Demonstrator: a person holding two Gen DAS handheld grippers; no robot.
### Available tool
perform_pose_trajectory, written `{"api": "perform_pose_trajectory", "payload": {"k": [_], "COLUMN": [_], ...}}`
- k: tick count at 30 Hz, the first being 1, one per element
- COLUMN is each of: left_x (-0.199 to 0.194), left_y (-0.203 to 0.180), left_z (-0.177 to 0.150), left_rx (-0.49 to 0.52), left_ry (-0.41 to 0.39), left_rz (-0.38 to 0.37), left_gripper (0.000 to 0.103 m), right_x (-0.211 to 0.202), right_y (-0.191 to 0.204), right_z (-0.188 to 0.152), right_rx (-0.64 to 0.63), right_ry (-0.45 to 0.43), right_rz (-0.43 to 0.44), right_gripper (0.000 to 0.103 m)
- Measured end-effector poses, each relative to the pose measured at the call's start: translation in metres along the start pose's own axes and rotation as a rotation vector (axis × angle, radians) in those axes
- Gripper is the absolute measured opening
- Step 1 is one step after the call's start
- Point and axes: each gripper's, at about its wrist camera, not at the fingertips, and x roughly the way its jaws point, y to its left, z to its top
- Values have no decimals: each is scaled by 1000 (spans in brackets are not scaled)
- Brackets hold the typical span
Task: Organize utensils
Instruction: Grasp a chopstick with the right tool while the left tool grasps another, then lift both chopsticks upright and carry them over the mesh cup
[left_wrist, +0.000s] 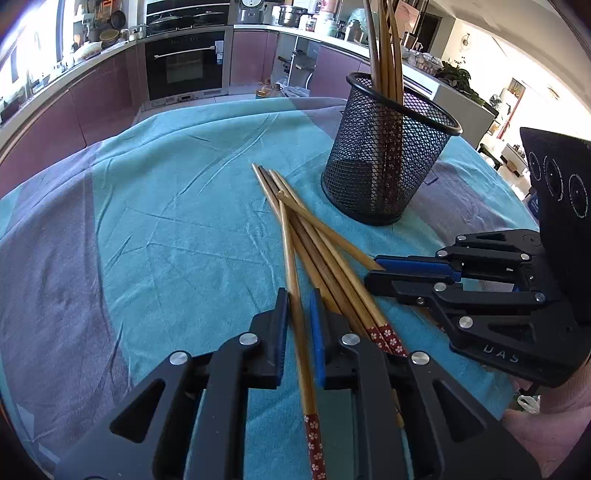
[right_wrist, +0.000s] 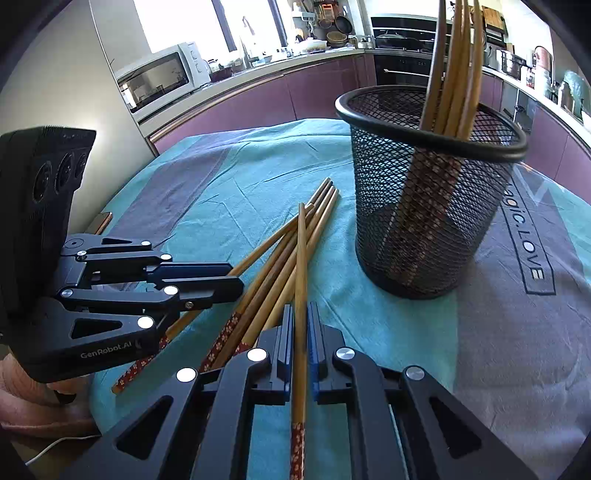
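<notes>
In the left wrist view, near the bottom edge, the left gripper (left_wrist: 300, 328) stands narrow around one chopstick (left_wrist: 295, 288), whose flowered red end runs back under the camera while its bare tip lies across the loose pile (left_wrist: 325, 251) on the teal cloth (left_wrist: 147, 221). A thin gap shows between the stick and the left pad, so I cannot tell how firmly it is pinched. To the right, the right gripper (left_wrist: 373, 271) lies low over the pile, its jaws nearly together. The black mesh holder (left_wrist: 384, 158) stands upright just beyond the pile's far tips, several chopsticks already leaning inside it.

In the right wrist view, the right gripper (right_wrist: 300, 339) is likewise closed down narrow on a single chopstick (right_wrist: 301, 280), which runs straight up between the blue pads and crosses the other sticks (right_wrist: 266, 280). The left gripper (right_wrist: 236, 280) sits at the left, its tip touching or just over the pile. The holder (right_wrist: 424, 206) is to the right and farther off.

The risks, as I judge them: each held stick rests on its neighbours, so lifting could drag or scatter them; a thin round stick may swivel or slip in the pads; and the two grippers work close together and could bump. A badly tilted stick could also catch the holder's rim or the sticks already standing there.
</notes>
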Motion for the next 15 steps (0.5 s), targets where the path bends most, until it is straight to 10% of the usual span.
{"api": "perform_pose_trajectory", "payload": {"k": [15], "left_x": [-42], "left_y": [-1], "left_z": [15], "left_rx": [2], "left_ry": [-101], "left_rz": [-62], "left_gripper": [8], "right_x": [-59], "right_y": [-4], "right_z": [5], "right_rx": [-2], "right_ry": [-166], "right_rz": [27], "right_gripper": [6]}}
